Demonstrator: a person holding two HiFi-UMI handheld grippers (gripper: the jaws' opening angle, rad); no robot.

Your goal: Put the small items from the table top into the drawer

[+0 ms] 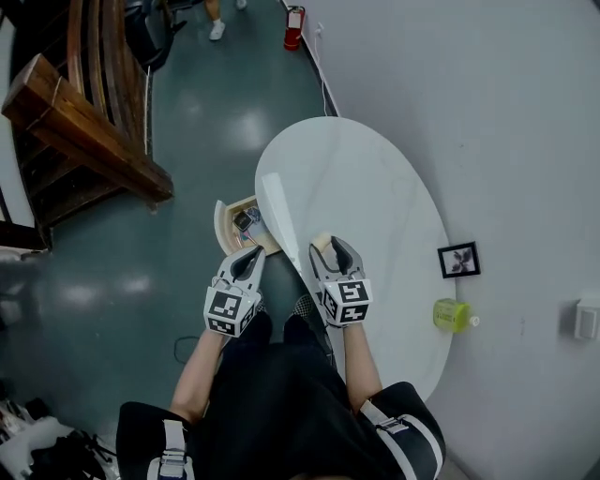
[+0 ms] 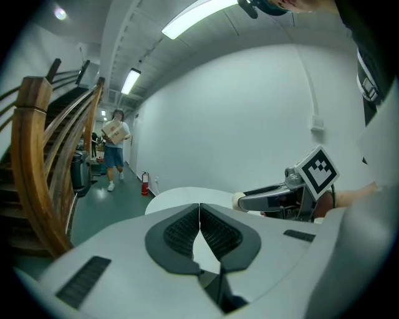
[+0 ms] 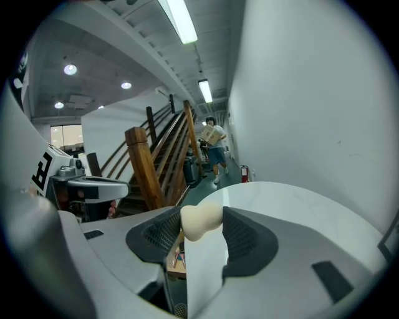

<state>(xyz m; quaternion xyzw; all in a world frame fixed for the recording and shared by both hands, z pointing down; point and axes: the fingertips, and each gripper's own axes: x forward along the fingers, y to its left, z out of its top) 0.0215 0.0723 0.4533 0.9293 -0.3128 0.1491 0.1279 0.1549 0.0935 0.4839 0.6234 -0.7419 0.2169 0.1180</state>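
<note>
A small cream-coloured, rounded item (image 3: 201, 218) sits pinched between the pads of my right gripper (image 3: 199, 228), which is shut on it. In the head view that right gripper (image 1: 327, 247) hovers over the near left edge of the white oval table (image 1: 375, 178) with the cream item (image 1: 322, 241) at its tips. My left gripper (image 1: 250, 253) is beside the table edge, just short of the open wooden drawer (image 1: 228, 221), which holds several small things. The left gripper (image 2: 199, 209) has its pads touching, shut with nothing between them.
A yellow-green bottle (image 1: 451, 315) and a small black picture frame (image 1: 459, 260) are on the table near the white wall. A wooden staircase (image 1: 84, 112) stands to the left across the green floor. A person carrying a box (image 2: 115, 146) walks far off beside a fire extinguisher (image 1: 294, 26).
</note>
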